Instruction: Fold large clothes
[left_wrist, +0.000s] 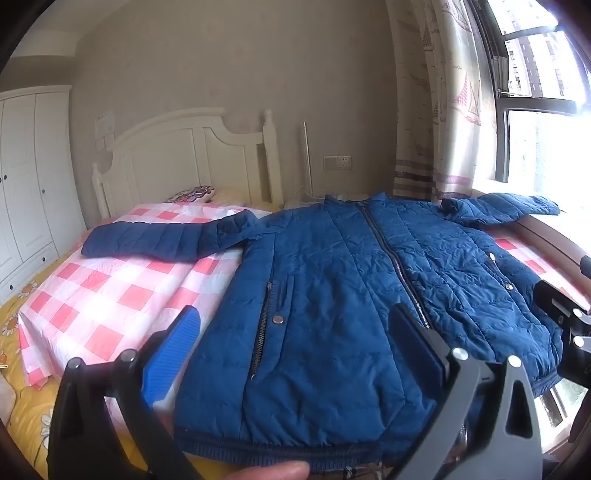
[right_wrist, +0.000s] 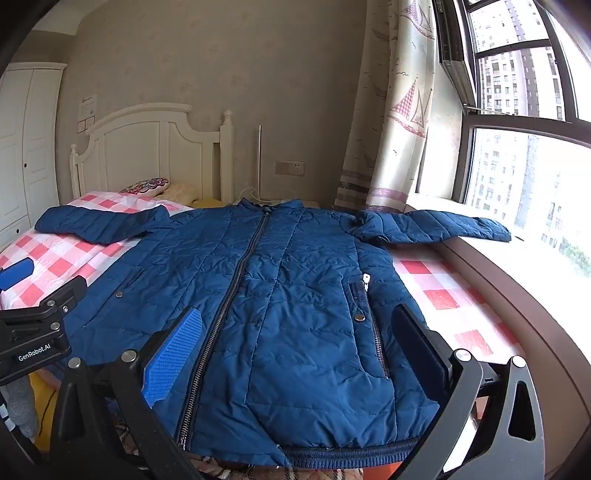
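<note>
A blue quilted jacket (left_wrist: 332, 258) (right_wrist: 295, 266) lies front up and zipped on the pink checked cover (left_wrist: 110, 295) of a bed, both sleeves spread out sideways. One sleeve (right_wrist: 436, 227) rests on the window sill; the other sleeve (left_wrist: 147, 240) lies across the cover. My left gripper (left_wrist: 295, 317) hovers open over the jacket's lower left part, near the hem. My right gripper (right_wrist: 297, 317) hovers open over the lower right part. Neither holds any cloth. Each gripper's body shows at the edge of the other's view. A person's fingertip (left_wrist: 273, 472) shows at the bottom edge.
A white headboard (left_wrist: 184, 155) and a patterned pillow (left_wrist: 192, 194) are at the bed's far end. A white wardrobe (left_wrist: 26, 184) stands on the left. A window sill (right_wrist: 517, 266), window and curtain (right_wrist: 399, 110) run along the right. Yellow flowered bedding (left_wrist: 26, 406) shows under the cover.
</note>
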